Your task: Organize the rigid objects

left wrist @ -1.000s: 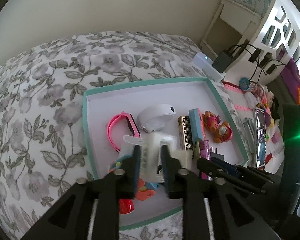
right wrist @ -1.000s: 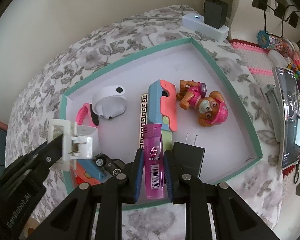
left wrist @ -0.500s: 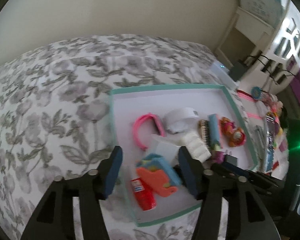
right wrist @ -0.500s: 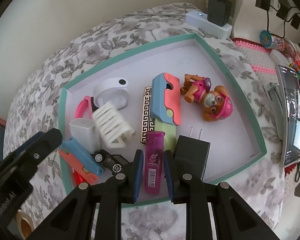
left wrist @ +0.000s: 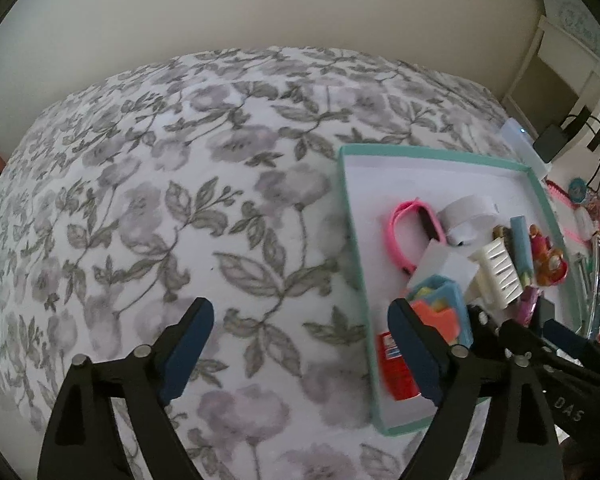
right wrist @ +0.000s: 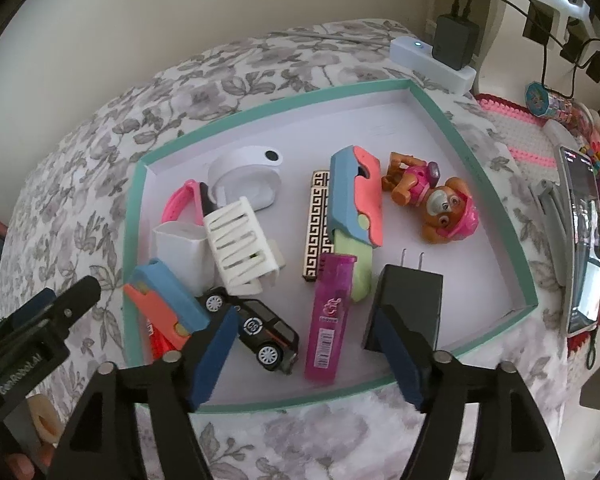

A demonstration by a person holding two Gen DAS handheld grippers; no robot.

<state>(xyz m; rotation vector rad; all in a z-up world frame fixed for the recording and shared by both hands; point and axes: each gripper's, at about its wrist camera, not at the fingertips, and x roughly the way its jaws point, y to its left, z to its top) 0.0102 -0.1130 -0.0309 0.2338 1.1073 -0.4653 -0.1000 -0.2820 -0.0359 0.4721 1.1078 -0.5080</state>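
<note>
Right claw point(right wrist: 312, 356) opening over pink lighter point(right wrist: 330, 318), untouched, in tray point(right wrist: 496, 208); left claw point(left wrist: 300, 344) opening, empty.

Soft, even daylight fills both views, brighter in the right wrist view, where the white floor of the teal-rimmed tray point(right wrist: 414, 92) reads clean and the things in it cast only faint, short shadows. The left wrist view is dimmer, greyish and smeared by motion: the floral bedspread point(left wrist: 172, 208) left of the tray is soft, and things inside the tray blur together. Both pictures bow strongly outward, with black corners. A phone screen point(right wrist: 582, 236) right of the tray shows glare.
</note>
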